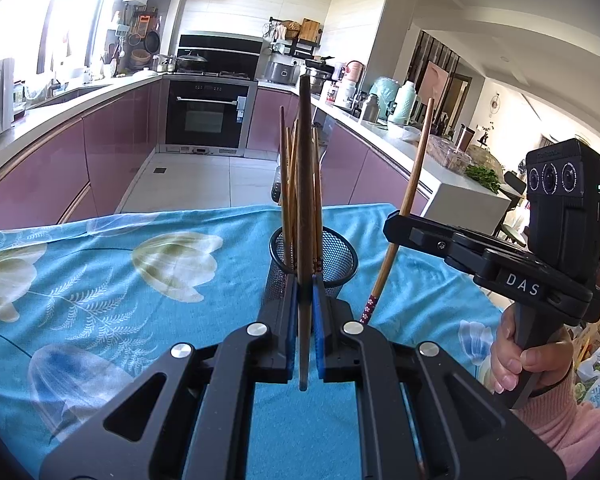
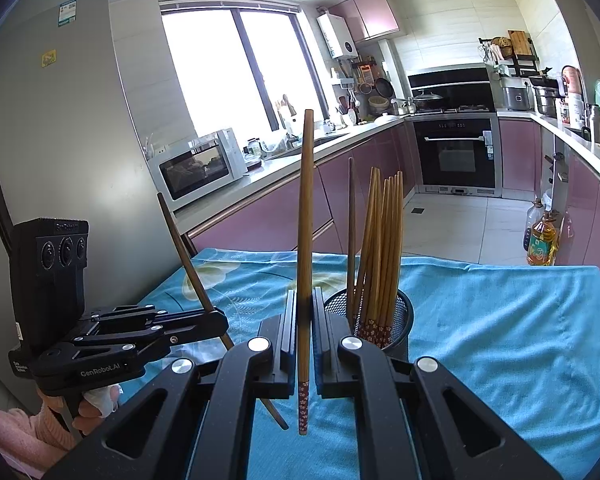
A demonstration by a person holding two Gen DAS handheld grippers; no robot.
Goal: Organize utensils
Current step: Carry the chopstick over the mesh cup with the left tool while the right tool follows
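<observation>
A black mesh holder point(image 1: 336, 258) stands on the blue floral cloth with several light bamboo chopsticks point(image 1: 290, 184) upright in it; it also shows in the right wrist view point(image 2: 400, 316). My left gripper point(image 1: 305, 304) is shut on a dark brown chopstick point(image 1: 305, 160), held upright just in front of the holder. My right gripper point(image 2: 305, 316) is shut on a light bamboo chopstick point(image 2: 306, 220) with a red flowered end, held upright to the holder's left. The right gripper point(image 1: 400, 224) and its chopstick point(image 1: 414, 176) show right of the holder. The left gripper point(image 2: 216, 318) shows with its dark chopstick point(image 2: 188, 256).
The blue floral cloth point(image 1: 100, 280) covers the table point(image 2: 520, 340). Behind it lie a tiled floor, pink kitchen cabinets, an oven point(image 1: 206, 116) and cluttered counters. Oil bottles point(image 2: 542, 240) stand on the floor at the right.
</observation>
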